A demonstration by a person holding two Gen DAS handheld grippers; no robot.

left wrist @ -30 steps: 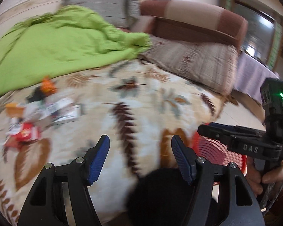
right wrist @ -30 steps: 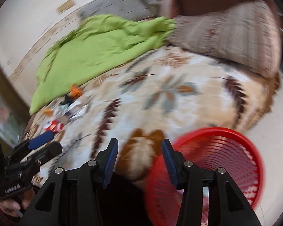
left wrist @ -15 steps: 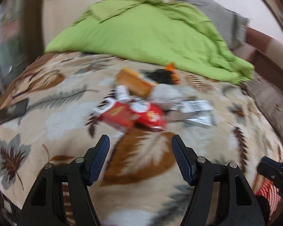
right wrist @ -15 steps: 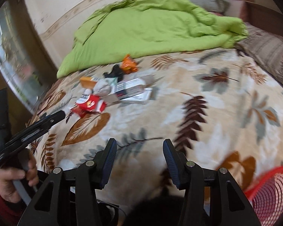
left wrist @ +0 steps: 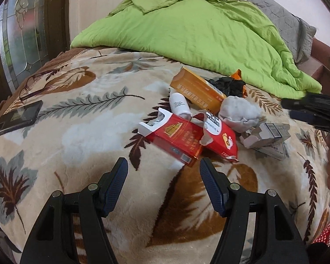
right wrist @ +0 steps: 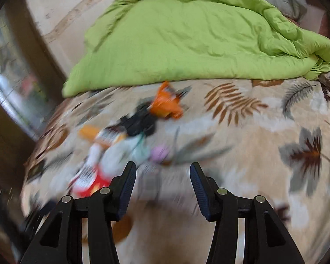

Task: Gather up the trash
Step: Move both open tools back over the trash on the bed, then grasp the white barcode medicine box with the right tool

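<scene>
Left wrist: leaf-patterned blanket (left wrist: 81, 132) under green quilt (left wrist: 187, 26), beside glass door (left wrist: 22, 33).

A heap of trash lies on the bed: a torn red carton (left wrist: 176, 140) lying flat at the front, a red packet (left wrist: 222, 138) touching it, an orange box (left wrist: 195, 90) behind, a white bottle (left wrist: 179, 105), a crumpled grey wad (left wrist: 239, 113), a grey carton (left wrist: 266, 135) and a black bag (left wrist: 228, 85).

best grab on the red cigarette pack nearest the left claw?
Take the red cigarette pack across its thin flat body, by the near lower corner that points toward the open left claw. Come from the near side: the torn lid end faces away and other trash crowds its right.
</scene>
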